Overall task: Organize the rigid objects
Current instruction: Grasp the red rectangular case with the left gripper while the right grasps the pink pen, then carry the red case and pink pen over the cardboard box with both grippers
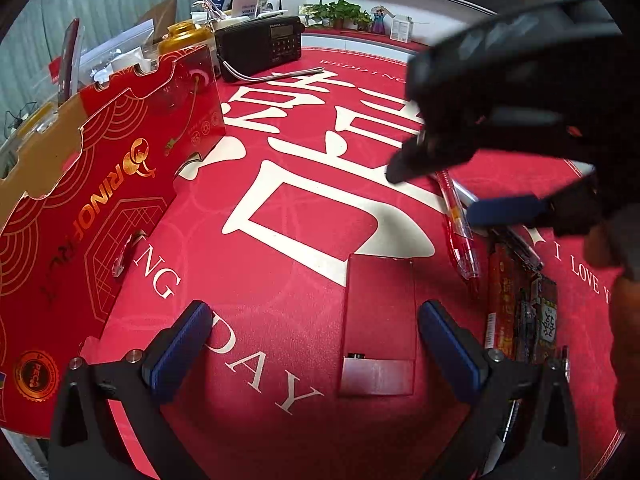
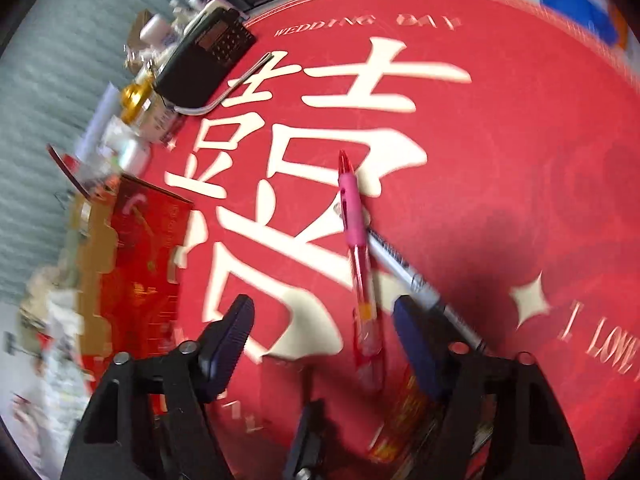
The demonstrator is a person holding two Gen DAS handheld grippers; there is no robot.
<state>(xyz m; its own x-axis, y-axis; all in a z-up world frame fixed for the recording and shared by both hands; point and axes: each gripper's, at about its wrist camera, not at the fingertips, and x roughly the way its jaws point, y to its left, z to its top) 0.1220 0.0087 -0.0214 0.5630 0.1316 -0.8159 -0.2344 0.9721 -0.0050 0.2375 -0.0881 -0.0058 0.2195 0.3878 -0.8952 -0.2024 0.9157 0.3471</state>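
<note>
A red pen (image 1: 460,228) lies on the red mat, also in the right wrist view (image 2: 358,264), crossing a grey marker (image 2: 412,276). A flat red box (image 1: 378,324) lies between my left gripper's (image 1: 316,344) open blue pads. My right gripper (image 2: 324,340) is open, hovering over the red pen; it shows in the left wrist view (image 1: 448,188) above the pens. A red-and-gold packet (image 1: 504,304) and a dark patterned packet (image 1: 544,316) lie to the right of the box.
A large red carton (image 1: 100,208) with a gold inner edge stands at the left. A black radio (image 1: 260,44) with a strap, a gold-lidded jar (image 1: 182,36) and clutter stand at the back. The red mat (image 1: 280,184) bears white characters.
</note>
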